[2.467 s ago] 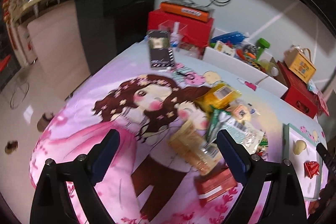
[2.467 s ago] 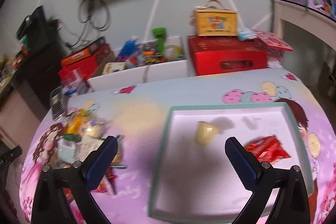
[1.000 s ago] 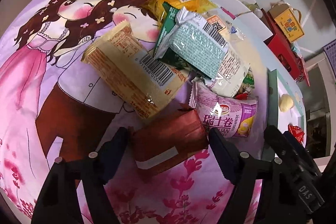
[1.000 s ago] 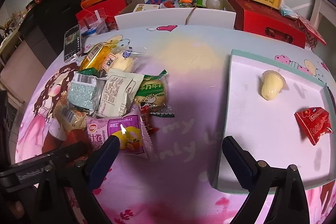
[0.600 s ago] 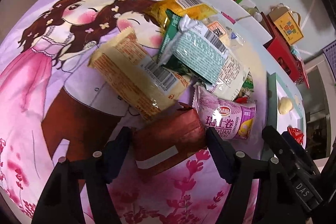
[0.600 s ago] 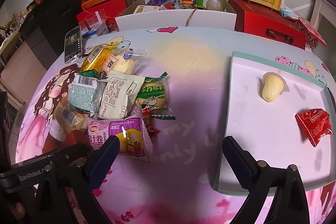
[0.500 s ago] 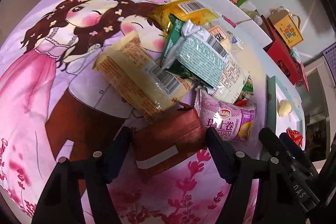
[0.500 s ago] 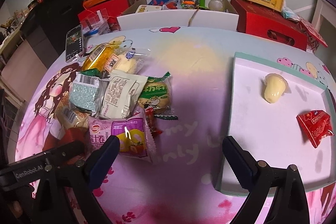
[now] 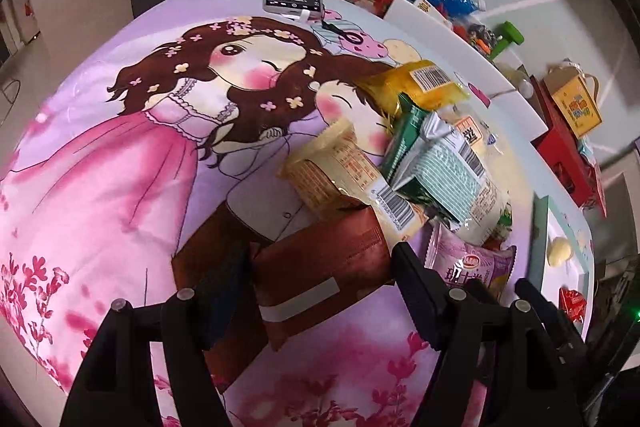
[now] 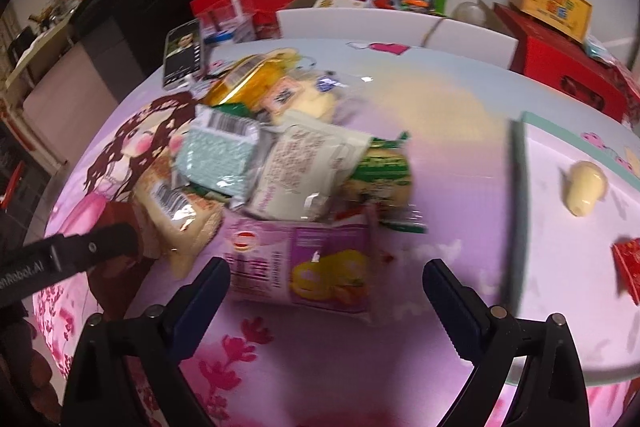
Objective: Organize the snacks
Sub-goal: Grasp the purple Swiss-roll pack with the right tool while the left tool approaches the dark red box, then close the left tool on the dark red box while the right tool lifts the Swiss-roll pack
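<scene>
Since a second earlier, both my claws had swung: my left lifted the brown packet [image 9: 324, 259], my right came over the purple one.

My left claw [image 9: 320, 267] stood about half open, its pads pressed on the brown packet's two ends, so that the packet's long axis ran across from finger to finger, its pale strip nearest me, its far edge against the cream barcoded pack [image 9: 352, 179]. My right claw [image 10: 326, 287] gaped wide with nothing in it, just above the purple cake packet [image 10: 300, 267], which lay long axis across the gap, label toward me. The white tray [image 10: 516, 203] waited to the right, nearer that hand.
</scene>
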The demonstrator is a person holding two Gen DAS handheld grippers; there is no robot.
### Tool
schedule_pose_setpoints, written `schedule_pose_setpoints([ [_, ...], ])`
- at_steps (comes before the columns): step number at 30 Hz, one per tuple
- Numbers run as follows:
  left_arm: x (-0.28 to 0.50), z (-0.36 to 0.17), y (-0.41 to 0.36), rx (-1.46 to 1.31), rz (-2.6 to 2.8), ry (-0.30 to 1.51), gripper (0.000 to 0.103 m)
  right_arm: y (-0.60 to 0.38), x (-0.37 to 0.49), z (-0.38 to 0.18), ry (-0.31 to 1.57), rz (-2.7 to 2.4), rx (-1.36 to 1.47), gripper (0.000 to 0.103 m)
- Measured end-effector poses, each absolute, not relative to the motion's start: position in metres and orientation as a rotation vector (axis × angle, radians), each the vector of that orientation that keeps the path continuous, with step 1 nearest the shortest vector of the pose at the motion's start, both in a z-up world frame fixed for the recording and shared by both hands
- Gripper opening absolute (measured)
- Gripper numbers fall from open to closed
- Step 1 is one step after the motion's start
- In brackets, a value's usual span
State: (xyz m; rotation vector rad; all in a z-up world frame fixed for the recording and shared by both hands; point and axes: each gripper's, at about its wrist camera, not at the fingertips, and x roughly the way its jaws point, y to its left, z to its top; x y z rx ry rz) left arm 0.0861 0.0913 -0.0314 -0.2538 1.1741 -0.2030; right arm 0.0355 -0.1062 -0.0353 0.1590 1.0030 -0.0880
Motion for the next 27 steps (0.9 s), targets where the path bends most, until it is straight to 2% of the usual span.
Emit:
schedule_pose_setpoints([
  [11, 0.088, -0.032, 0.094, -0.273, -0.204, 1.178, 0.074, -0.090, 0.046, -0.058, 1.033, -0.081, 0.101, 0.097],
  [17, 0.088, -0.033, 0.093, -0.271, -0.205, 1.179, 0.074, -0.090, 0.046, -0.056, 1.026, -0.070, 0.109, 0.089],
  [19, 0.088, -0.033, 0.092, -0.271, -0.205, 1.178, 0.074, -0.089, 0.046, -0.056, 1.028, -0.065, 0.110, 0.081],
  [27, 0.088, -0.032, 0.092, -0.269, -0.206, 1.175, 0.074, -0.090, 0.044, -0.052, 1.020, -0.059, 0.116, 0.077],
])
